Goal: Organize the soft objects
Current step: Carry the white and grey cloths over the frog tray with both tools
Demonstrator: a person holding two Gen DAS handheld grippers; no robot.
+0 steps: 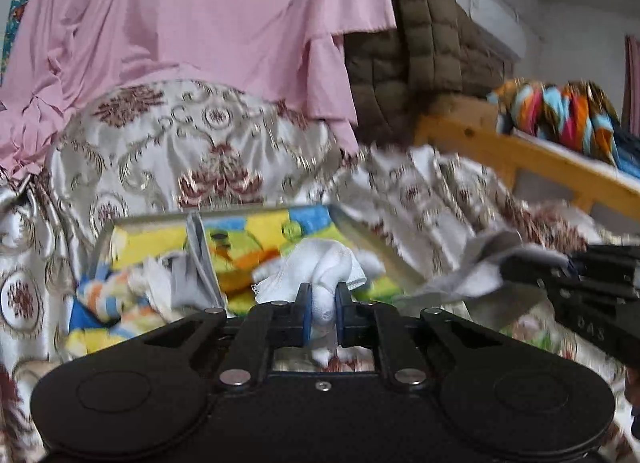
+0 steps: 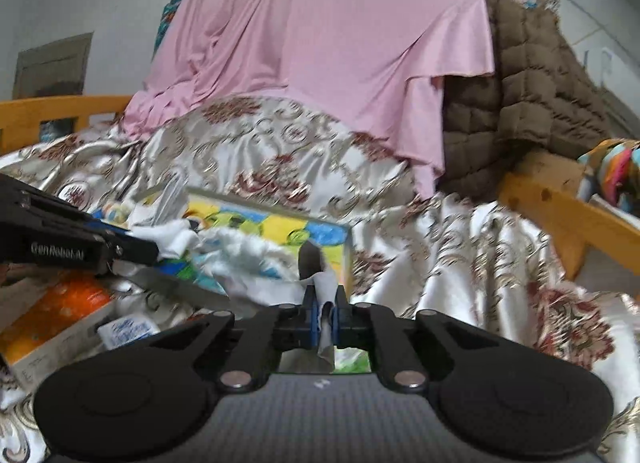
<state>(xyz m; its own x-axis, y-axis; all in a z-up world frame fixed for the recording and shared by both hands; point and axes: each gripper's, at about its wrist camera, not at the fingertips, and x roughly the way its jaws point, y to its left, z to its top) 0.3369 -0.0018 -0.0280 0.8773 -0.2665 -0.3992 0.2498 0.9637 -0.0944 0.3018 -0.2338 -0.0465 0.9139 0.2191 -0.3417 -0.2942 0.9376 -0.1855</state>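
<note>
1. We see a box with a bright cartoon lining lying on the bed's satin spread; we place everything else from this box.
2. Our left tool is clamped on a white sock, held just above the near edge of the box.
3. Our right tool is pinched together on a grey sock, near the right end of the box; the sock's dark toe stands up past the fingers.
4. More soft pieces lie inside the box: a striped sock at its left end and a grey one beside it.
5. Behind the box a pink sheet drapes over a heap, with a brown quilt to its right.
6. Right of the box runs a wooden rail bearing a colourful cloth.
</note>
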